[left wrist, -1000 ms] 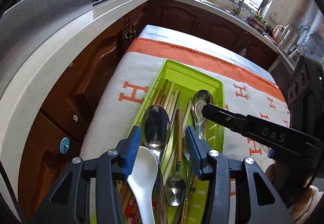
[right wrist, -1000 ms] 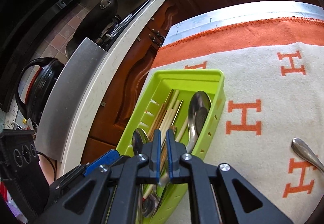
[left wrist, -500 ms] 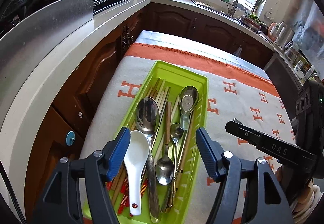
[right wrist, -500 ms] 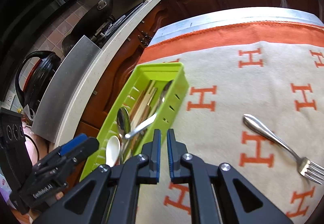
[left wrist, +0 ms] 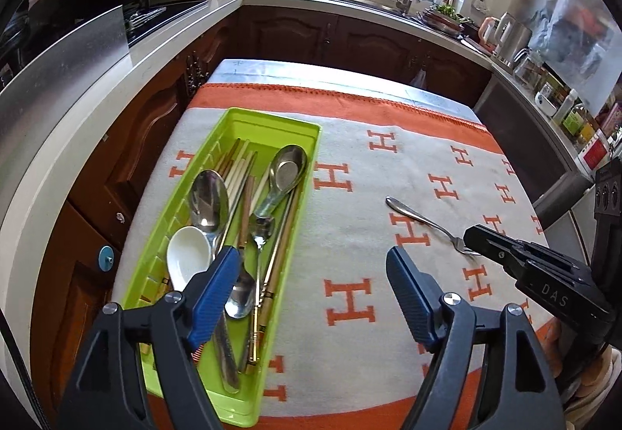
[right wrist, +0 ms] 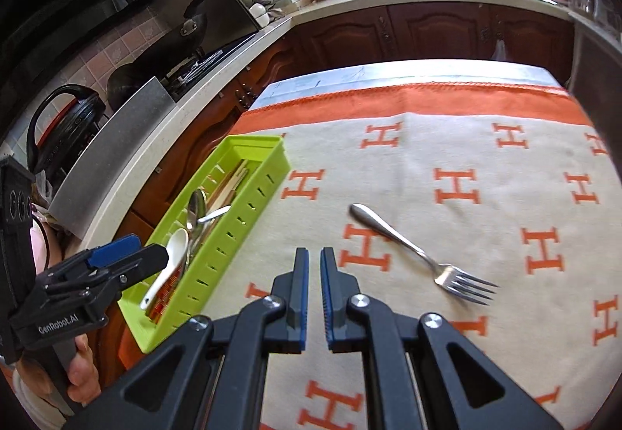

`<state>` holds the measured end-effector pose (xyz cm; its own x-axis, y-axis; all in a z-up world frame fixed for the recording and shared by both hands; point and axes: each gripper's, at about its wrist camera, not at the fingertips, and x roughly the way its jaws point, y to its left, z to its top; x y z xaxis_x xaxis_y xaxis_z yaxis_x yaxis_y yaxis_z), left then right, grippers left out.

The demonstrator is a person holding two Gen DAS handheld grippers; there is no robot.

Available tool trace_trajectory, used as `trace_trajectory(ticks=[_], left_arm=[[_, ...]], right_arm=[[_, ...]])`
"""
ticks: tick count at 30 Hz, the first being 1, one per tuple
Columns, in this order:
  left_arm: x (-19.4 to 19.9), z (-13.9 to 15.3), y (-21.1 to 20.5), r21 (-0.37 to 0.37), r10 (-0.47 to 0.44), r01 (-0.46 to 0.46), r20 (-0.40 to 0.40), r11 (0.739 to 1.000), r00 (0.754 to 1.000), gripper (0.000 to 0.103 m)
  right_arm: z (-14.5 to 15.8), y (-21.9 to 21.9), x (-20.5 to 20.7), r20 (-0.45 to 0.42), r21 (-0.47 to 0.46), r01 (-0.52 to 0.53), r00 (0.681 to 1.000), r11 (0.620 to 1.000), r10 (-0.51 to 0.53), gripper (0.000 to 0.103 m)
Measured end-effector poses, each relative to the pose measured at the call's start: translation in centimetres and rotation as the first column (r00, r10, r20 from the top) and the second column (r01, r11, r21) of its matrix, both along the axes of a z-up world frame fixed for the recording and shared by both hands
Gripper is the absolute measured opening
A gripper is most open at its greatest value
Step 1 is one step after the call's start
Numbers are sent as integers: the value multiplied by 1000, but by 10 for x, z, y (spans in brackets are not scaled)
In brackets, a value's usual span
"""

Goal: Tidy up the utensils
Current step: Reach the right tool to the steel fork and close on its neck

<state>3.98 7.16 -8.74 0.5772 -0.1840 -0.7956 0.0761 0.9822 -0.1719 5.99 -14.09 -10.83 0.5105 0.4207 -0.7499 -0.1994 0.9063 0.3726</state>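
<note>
Right of the green tray [left wrist: 311,142], a fork [right wrist: 420,255] lies beside the right gripper [right wrist: 314,290], its fingers pressed together and empty, while the left gripper [left wrist: 311,286] is opening with nothing between its fingers.

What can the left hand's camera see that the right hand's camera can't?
Only the left wrist view looks straight down into the green tray, so it shows the small steel spoons and the brown chopsticks, plus the left gripper with its jaws opening on nothing. Only the right wrist view shows the tray's slotted outer wall and the right gripper nearly shut, empty. Both show the fork on the H-patterned cloth and the white spoon.
</note>
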Motion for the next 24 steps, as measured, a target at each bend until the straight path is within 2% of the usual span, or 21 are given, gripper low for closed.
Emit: trace_trajectory(ticks=[7, 10, 15, 18, 24], left_arm=[[4, -6, -39, 5, -78, 78, -22, 997, 997, 78], [6, -12, -52, 3, -101, 101, -34, 995, 994, 81], [12, -25, -71, -30, -115, 114, -57, 993, 992, 83], [15, -34, -79, -44, -117, 114, -77, 992, 990, 83], [18, -48, -92, -18, -122, 121, -98, 993, 988, 83]], right_arm=[[-3, -35, -13, -15, -9, 60, 998, 998, -60, 8], [-9, -46, -16, -29, -19, 73, 997, 997, -73, 9], [-18, -58, -21, -48, -46, 60, 997, 997, -62, 17], [-22, -63, -20, -57, -71, 45, 997, 996, -49, 19], [-28, -81, -9, -71, -100, 54, 996, 993, -61, 20]])
